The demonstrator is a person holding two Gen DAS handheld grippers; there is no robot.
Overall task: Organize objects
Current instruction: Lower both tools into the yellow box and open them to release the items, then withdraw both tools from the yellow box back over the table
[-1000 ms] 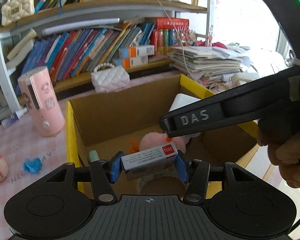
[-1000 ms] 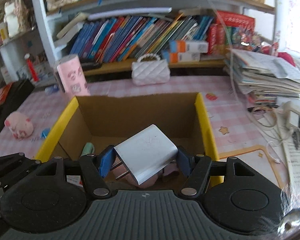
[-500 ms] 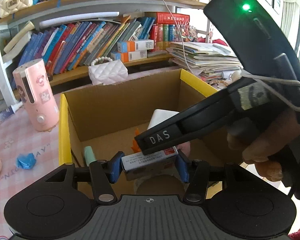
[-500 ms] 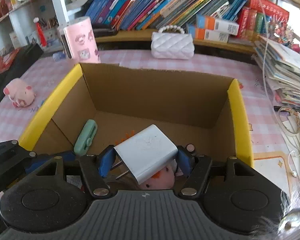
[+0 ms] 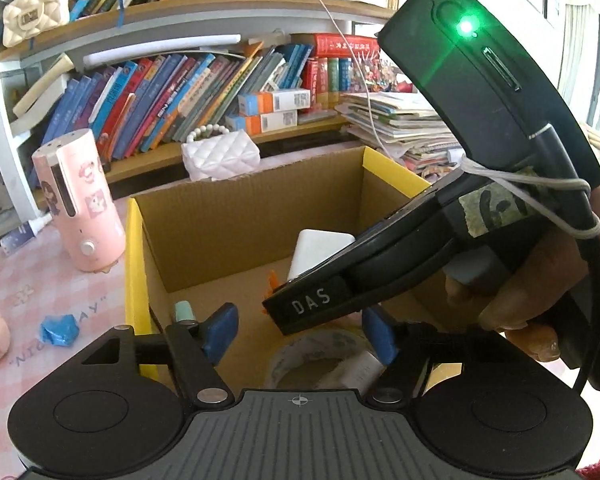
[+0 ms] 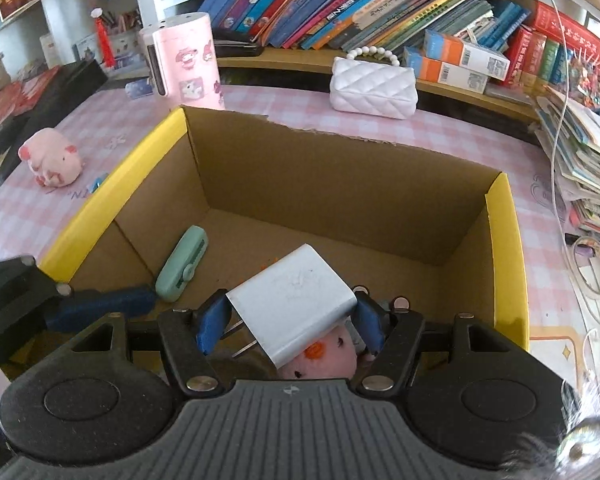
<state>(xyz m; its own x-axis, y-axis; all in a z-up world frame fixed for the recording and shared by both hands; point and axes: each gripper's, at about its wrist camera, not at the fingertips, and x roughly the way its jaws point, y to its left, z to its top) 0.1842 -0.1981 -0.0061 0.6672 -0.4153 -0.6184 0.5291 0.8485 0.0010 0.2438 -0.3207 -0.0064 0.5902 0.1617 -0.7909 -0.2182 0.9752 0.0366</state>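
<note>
A cardboard box with yellow rims [image 5: 134,248] [image 6: 504,248] stands on the pink checked table. My left gripper [image 5: 300,330] is open and empty over the box's near part, above a roll of tape [image 5: 320,360]. My right gripper [image 6: 290,326] is shut on a white charger plug [image 6: 296,308], held inside the box above a pink plush toy [image 6: 320,362]. The charger also shows in the left wrist view [image 5: 320,252], behind the right gripper's black body [image 5: 440,240]. A mint green case [image 6: 182,270] lies on the box floor at the left.
A pink cylinder appliance [image 5: 78,204] [image 6: 184,64] and a white quilted purse [image 6: 372,86] stand behind the box. A pink pig toy [image 6: 52,162] and a blue wrapper [image 5: 60,330] lie left of it. Stacked papers [image 6: 580,152] sit at the right.
My left gripper has opened and the small white box it held is gone from its fingers. My right gripper has moved lower into the cardboard box with the charger.
</note>
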